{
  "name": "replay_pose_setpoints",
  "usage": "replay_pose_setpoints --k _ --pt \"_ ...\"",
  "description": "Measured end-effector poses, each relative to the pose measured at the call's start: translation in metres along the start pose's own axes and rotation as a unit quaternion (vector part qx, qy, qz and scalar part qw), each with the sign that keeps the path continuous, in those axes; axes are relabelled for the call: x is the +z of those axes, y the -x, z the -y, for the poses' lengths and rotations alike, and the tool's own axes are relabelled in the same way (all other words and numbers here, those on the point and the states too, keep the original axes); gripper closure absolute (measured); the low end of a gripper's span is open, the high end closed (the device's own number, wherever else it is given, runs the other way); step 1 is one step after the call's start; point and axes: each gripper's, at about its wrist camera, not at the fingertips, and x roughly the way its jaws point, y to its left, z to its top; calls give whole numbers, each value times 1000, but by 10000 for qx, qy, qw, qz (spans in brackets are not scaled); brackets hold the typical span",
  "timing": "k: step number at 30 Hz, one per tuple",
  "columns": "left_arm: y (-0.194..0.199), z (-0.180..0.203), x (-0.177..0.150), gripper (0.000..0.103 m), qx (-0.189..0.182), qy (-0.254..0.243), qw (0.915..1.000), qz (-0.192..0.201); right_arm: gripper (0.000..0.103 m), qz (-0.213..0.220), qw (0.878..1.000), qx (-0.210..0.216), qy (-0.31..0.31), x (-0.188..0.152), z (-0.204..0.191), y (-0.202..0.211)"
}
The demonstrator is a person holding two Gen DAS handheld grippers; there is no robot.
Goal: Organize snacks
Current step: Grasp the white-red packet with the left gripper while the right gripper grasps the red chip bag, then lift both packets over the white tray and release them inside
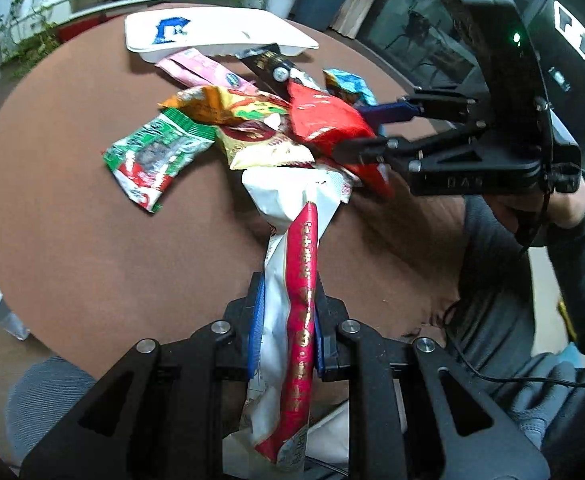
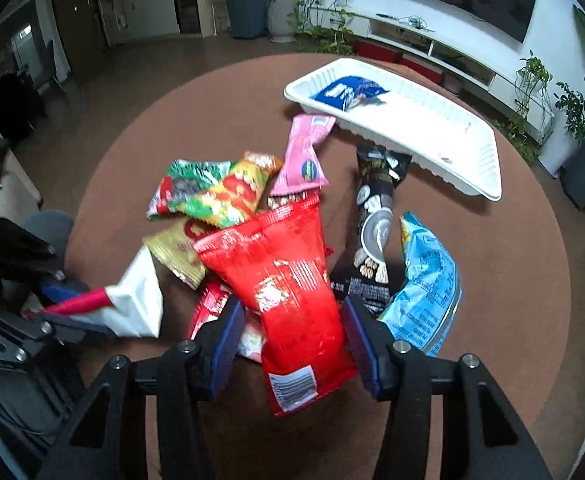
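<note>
Between right tongs [image 2: 290, 338] — glossy red snack bag [image 2: 288, 276], long axis running near-to-far, pads not yet pressing; left tongs [image 1: 286, 340] clamped on white-and-red packet [image 1: 292, 280].

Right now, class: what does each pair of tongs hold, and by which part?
Left tongs: white-and-red packet, mid-length. Right tongs: nothing gripped yet; red bag lies between.

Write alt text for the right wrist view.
The right tongs straddle a red bag, their jaws closing on it, atop a snack pile on a round brown table. A white tray beyond holds one blue packet; at left, the left tongs grip a white-and-red packet.
</note>
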Motion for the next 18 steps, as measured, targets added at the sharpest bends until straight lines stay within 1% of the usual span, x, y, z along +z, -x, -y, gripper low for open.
replay_pose_setpoints --k 3,4,8,10,14,18 --pt "5 1 2 85 166 -36 9998 52 49 -20 9999 -96 81 -3 -2 -4" --pt "5 1 2 85 202 -41 9998 64 54 -21 9999 -108 72 -3 -2 -4" --pt "6 2 2 85 339 -92 9993 82 62 11 9999 -84 -56 -2 4 -3" --pt "6 2 1 85 377 -95 9992 89 72 50 9999 -60 -115 -2 6 -2" --pt "7 3 1 85 410 -88 9990 128 74 97 9996 49 -277 -3 9 1" --pt "9 3 2 85 456 -81 9988 157 75 231 9977 301 -558 -3 14 8"
